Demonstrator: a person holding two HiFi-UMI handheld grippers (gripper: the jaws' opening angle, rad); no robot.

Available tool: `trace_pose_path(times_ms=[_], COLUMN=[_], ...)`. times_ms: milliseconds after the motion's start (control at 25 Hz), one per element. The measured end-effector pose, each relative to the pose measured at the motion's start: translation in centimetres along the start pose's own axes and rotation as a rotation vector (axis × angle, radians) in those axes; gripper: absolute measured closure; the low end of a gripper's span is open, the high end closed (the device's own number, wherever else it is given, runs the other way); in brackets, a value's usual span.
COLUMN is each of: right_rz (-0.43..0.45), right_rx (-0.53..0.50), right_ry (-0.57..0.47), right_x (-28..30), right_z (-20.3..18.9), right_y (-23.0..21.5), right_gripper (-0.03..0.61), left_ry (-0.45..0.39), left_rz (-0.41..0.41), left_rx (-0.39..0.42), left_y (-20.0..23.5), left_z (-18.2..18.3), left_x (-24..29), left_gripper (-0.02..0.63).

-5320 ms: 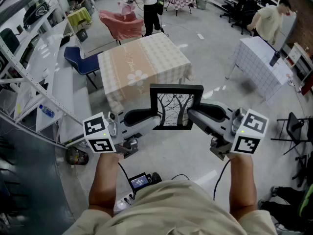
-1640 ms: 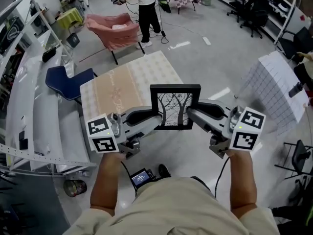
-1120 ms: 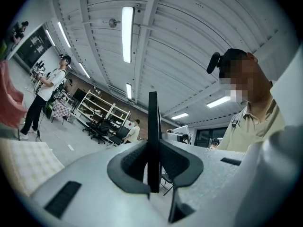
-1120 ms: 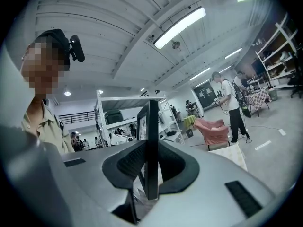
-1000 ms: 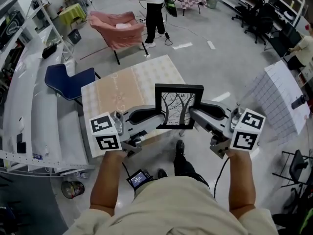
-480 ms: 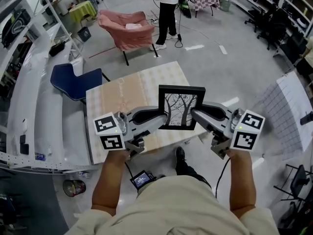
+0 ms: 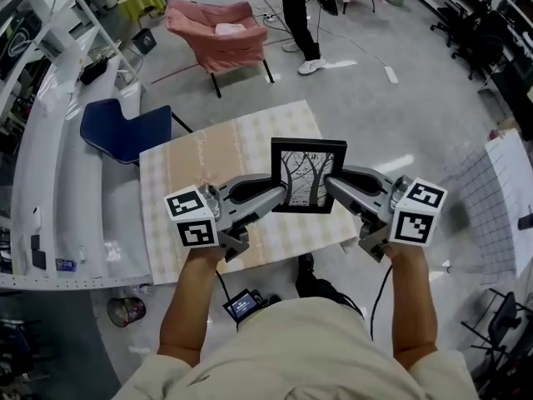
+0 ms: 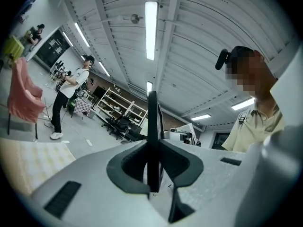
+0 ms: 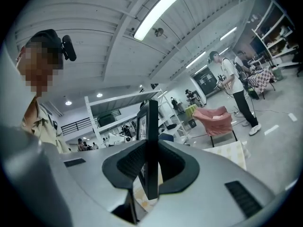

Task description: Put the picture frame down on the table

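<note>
Gripping picture frame — left claw, right claw hide its sides.

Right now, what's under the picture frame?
The table with its beige checked cloth lies below the picture frame, which the left tool and right tool clamp by its side edges. The cloth patch directly behind the frame is covered.

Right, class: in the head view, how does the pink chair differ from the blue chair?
The pink chair looks cloth-covered; the blue chair smooth. The pink chair stands on open floor; the blue chair sits right beside the table. A pale thing lies on the pink chair; the blue chair is bare. Nobody sits on either.
</note>
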State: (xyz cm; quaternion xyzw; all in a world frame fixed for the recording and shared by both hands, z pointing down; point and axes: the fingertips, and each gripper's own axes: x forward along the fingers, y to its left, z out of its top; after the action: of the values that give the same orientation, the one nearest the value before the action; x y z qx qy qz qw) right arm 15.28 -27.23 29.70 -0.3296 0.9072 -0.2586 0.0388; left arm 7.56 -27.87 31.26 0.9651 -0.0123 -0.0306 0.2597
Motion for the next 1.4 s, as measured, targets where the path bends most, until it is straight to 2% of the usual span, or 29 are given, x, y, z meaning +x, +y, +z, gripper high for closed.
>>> trace_pose_path(times_ms=[440, 920, 1160, 1400], right_rz=[-0.004, -0.013, -0.028, -0.055], right_rx=[0.129, 0.269, 0.326, 0.369], right_ry=[0.074, 0.163, 0.208, 0.245], right_x=[4.3, 8.3, 9.4, 9.7], right_z=[-1.8, -6.5, -9.4, -12.2], right_y=[-11.1, -21.7, -25.9, -29.6], right_gripper=[0.508, 0.508, 0.508, 0.508], left_ry=[0.031, 0.072, 0.099, 0.144], left_rz=[0.094, 0.191, 0.239, 0.275], left_rx=[-0.135, -0.3, -0.375, -0.416], left_y=[11.1, 21.8, 25.8, 28.9], left_z=[-2.2, -7.0, -10.1, -13.0], left_x=[2.5, 4.2, 4.9, 6.0], left_gripper=[0.543, 0.543, 0.543, 0.543])
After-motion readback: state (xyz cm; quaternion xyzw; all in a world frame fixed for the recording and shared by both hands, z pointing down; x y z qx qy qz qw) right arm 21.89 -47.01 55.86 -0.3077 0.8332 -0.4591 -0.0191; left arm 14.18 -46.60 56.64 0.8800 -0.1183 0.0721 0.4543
